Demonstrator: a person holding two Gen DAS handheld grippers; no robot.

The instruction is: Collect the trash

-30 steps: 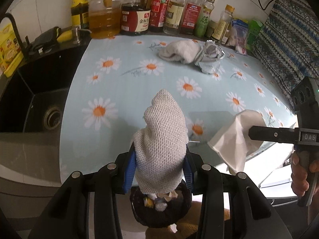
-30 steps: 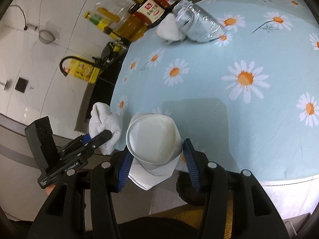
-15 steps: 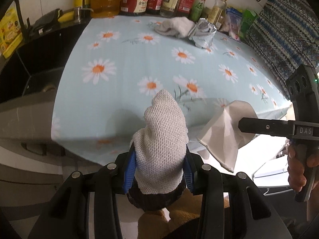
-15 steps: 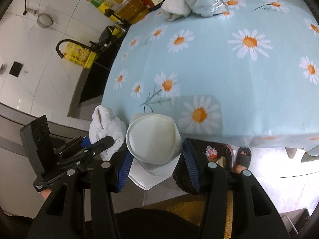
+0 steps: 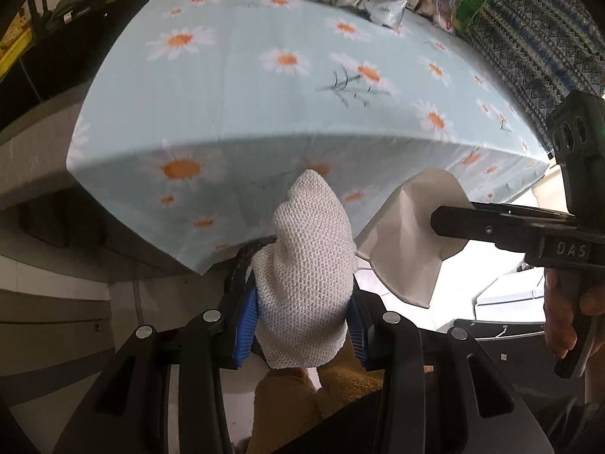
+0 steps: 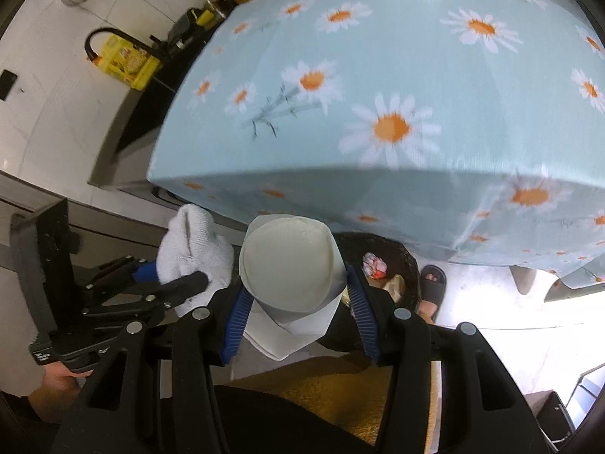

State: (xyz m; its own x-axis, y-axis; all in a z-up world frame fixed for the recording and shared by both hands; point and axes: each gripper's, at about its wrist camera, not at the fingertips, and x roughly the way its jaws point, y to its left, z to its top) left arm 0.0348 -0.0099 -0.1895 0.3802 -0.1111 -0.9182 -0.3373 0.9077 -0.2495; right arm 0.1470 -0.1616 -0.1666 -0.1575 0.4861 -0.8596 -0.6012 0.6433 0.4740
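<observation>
While the left gripper (image 5: 302,317) squeezes the knitted cloth (image 5: 308,276) and the right gripper (image 6: 297,312) squeezes the paper cup (image 6: 289,263), move both over the black bin (image 6: 406,265) at lower middle, then let go.

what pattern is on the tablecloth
Light blue tablecloth printed with white daisies with orange centres; clearest in the right wrist view.
</observation>
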